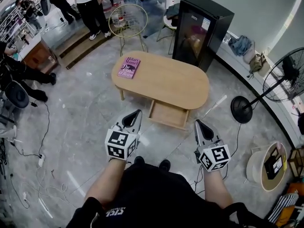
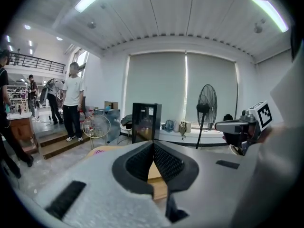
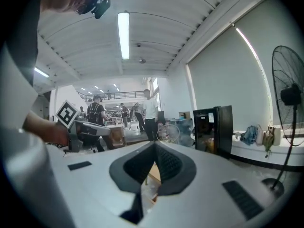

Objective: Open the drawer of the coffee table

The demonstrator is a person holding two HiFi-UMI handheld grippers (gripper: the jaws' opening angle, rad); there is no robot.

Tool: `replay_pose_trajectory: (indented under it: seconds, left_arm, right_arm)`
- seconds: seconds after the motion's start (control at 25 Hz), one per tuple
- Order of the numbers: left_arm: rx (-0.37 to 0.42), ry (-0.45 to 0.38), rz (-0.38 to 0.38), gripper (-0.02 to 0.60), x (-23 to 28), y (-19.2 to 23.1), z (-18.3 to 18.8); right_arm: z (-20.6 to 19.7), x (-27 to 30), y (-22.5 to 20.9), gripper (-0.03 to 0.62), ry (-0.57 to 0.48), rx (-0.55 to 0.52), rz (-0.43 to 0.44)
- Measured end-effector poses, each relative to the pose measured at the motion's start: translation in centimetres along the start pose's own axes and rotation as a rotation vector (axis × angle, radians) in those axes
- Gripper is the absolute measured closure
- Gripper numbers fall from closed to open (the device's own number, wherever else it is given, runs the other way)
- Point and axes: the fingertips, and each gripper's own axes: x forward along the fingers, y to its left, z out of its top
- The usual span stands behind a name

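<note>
**Already out: drawer open, both grippers clenched on nothing**

Seemingly the task's one real step is done. The drawer stands pulled out from the near side of the table, at mid-frame in the head view, and its pale wood inside looks bare. The left gripper and right gripper hang lower in the frame, one to each side of the drawer and apart from it. In each gripper view the jaws meet at the tips with nothing between them.

By my judgement no pull remains. The next move calls only for keeping both tools clear of the drawer front. If the drawer should go wider, one gripper would need to open and take its front edge.

A book lies at the table's left end. A black fridge stands beyond the table at upper centre, with a wire chair to its left. A fan fills the right edge, its base near the table's right end. Cables trail at lower left. Nothing lies between grippers and drawer.
</note>
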Motion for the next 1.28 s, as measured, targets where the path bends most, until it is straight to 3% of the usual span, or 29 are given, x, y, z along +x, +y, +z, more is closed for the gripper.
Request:
replay_pose_trajectory:
  seconds: [0.4, 0.6, 0.92, 1.28]
  left_arm:
    - [0.080, -0.067, -0.092, 0.572, -3.3, 6.9, 2.8]
    - [0.071, -0.096, -0.104, 0.572, -3.7, 10.7, 3.2]
    - [0.034, -0.147, -0.034, 0.572, -4.2, 13.9, 4.6]
    - [0.037, -0.146, -0.005, 0.572, -3.9, 12.7, 5.4]
  right_arm:
    - [3.9, 7.1, 9.0, 0.589, -0.049, -0.065, 0.018]
    - [6.9, 9.3, 12.5, 0.589, -0.084, -0.100, 0.028]
    - [11.3, 9.1, 13.2, 0.591, -0.137, -0.133, 0.024]
    - [9.7, 8.8, 11.9, 0.592, -0.116, -0.131, 0.054]
